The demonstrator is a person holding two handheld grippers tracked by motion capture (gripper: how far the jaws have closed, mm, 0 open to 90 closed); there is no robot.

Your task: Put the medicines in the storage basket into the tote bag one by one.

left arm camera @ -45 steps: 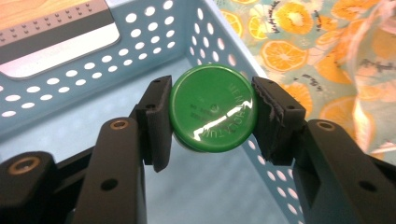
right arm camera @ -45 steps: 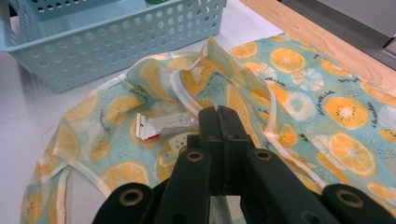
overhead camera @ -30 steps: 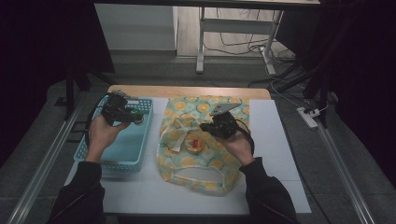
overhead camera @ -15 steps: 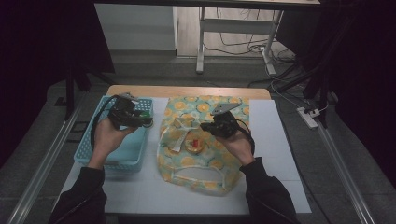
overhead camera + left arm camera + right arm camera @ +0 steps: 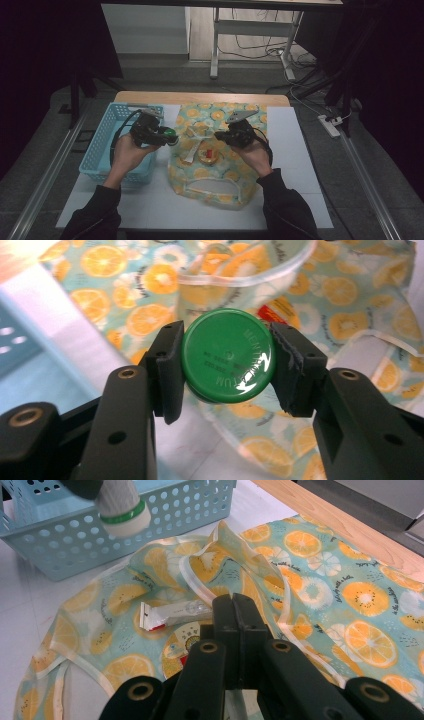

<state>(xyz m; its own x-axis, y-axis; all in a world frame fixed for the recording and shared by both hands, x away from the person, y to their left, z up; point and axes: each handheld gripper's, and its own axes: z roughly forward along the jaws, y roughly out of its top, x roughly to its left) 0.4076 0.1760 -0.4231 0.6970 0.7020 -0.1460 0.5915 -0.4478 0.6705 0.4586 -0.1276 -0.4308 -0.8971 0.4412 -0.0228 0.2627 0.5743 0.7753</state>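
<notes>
My left gripper is shut on a small jar with a green lid, held by its sides. In the high view the left gripper holds the jar between the blue basket and the orange-print bag. In the right gripper view the jar hangs over the basket's near wall. My right gripper is shut on the bag's rim, which stands raised and open. A white tube and a round yellow item lie in the bag's mouth.
The bag and the basket rest on a white mat over a wooden table. Beyond the table stand a metal frame's legs and floor cables. A power strip lies on the floor at the right.
My left gripper has carried the green-lidded jar rightward, from above the basket to the bag's left edge. The right gripper has stayed put on the bag.
</notes>
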